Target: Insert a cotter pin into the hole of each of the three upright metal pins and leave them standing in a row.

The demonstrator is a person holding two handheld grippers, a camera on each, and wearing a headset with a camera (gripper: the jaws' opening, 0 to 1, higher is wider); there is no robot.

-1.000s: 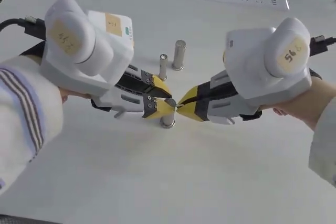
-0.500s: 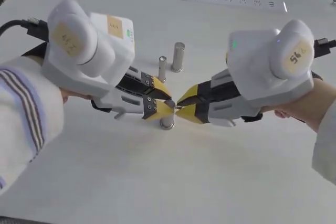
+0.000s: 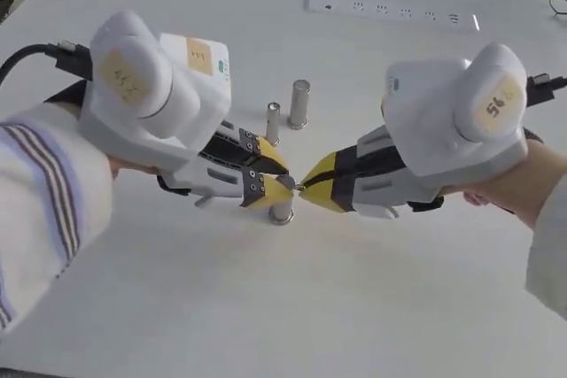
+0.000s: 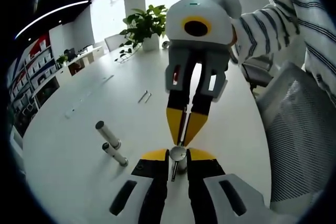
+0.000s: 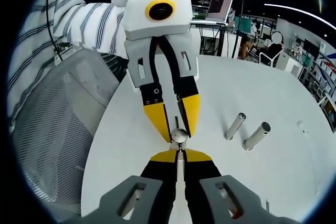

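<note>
Three upright metal pins stand on the white table. My left gripper (image 3: 285,176) is shut on the nearest pin (image 3: 282,211), whose round head (image 4: 178,153) sits between its yellow jaws. My right gripper (image 3: 304,188) faces it tip to tip, shut on a thin cotter pin (image 4: 181,132) that points at the pin head (image 5: 179,136). I cannot tell whether the cotter pin has entered the hole. The other two pins, a short one (image 3: 273,121) and a taller one (image 3: 300,104), stand just beyond the grippers.
A white power strip (image 3: 390,9) lies at the far side of the table. Two spare cotter pins (image 4: 144,97) rest on the table farther off, near a potted plant (image 4: 144,24). A mesh chair (image 5: 58,124) stands off the table's edge.
The head view has shifted a little. Both grippers stay tip to tip at the nearest pin, with no clear move.
</note>
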